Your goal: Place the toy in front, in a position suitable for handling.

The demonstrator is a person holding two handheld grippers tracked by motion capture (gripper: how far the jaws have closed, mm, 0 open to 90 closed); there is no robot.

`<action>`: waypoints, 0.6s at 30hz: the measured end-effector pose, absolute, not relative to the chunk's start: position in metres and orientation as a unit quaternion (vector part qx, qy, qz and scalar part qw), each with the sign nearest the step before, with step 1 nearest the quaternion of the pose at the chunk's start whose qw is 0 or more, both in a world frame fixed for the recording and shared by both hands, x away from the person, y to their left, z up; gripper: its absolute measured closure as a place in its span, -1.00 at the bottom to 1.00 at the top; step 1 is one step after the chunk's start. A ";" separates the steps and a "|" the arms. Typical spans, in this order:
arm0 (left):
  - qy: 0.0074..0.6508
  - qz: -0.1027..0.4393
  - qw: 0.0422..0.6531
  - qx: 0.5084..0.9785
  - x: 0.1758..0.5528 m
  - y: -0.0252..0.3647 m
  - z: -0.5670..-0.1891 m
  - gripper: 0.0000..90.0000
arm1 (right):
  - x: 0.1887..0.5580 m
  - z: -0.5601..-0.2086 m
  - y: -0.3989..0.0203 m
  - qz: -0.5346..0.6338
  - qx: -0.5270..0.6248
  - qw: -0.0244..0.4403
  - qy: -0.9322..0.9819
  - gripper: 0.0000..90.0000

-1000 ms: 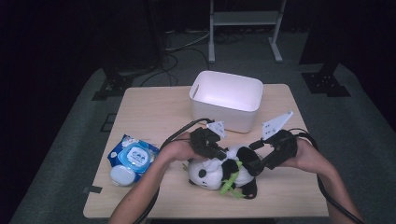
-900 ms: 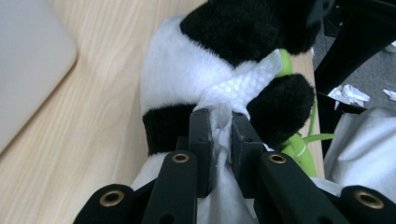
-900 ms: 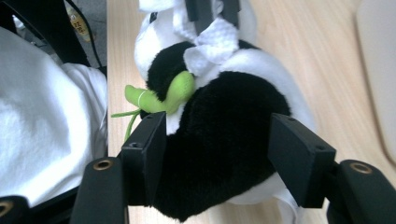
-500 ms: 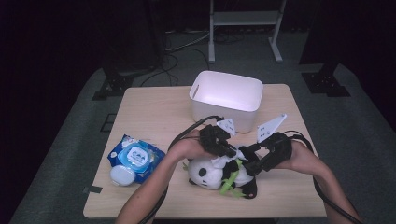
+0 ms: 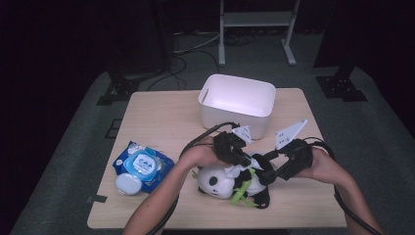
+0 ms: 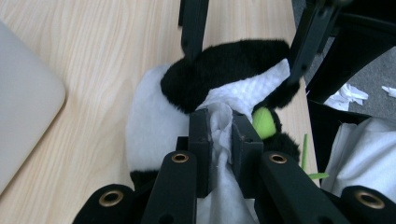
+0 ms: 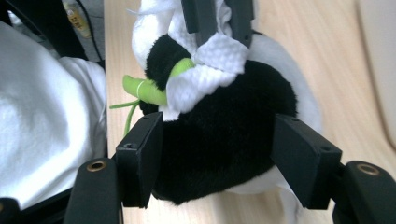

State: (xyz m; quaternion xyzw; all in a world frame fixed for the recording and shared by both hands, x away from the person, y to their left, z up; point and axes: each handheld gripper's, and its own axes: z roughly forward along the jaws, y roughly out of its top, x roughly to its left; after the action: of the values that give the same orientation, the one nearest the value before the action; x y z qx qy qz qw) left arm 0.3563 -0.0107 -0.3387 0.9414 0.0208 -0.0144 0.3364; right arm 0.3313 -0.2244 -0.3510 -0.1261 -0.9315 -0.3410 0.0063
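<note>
Tools (image 5: 244, 159) (image 5: 266, 174), two, on one panda (image 5: 220, 181), one wipe (image 6: 243, 91).

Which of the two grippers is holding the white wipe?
The left gripper: its jaws pinch the white wipe over the panda toy. The right gripper instead straddles the panda's black part.

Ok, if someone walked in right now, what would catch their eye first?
Probably the panda plush toy lying near the table's front edge, with both tools working on it. The left tool is shut on a white wipe pressed against the panda's black fur, while the right tool straddles its black end. Behind them stands a white bin, and a blue wipes pack lies at the left.
</note>
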 end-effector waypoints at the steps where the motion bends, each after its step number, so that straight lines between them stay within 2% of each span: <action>1: 0.017 -0.013 0.335 0.942 0.356 -0.012 -0.337 0.79 | 0.332 -0.352 -0.224 -0.342 -0.125 0.008 -0.931 -0.25; 18: -0.037 -0.043 0.343 0.938 0.345 -0.070 -0.337 0.78 | 0.327 -0.355 -0.218 -0.347 -0.116 0.003 -0.931 -0.35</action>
State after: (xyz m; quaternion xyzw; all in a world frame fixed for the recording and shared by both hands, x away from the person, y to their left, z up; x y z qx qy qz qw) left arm 0.3446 -0.0699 -0.3369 0.9376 -0.0371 -0.0428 0.3431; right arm 0.3273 -0.2179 -0.3549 -0.1155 -0.9309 -0.3466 0.0031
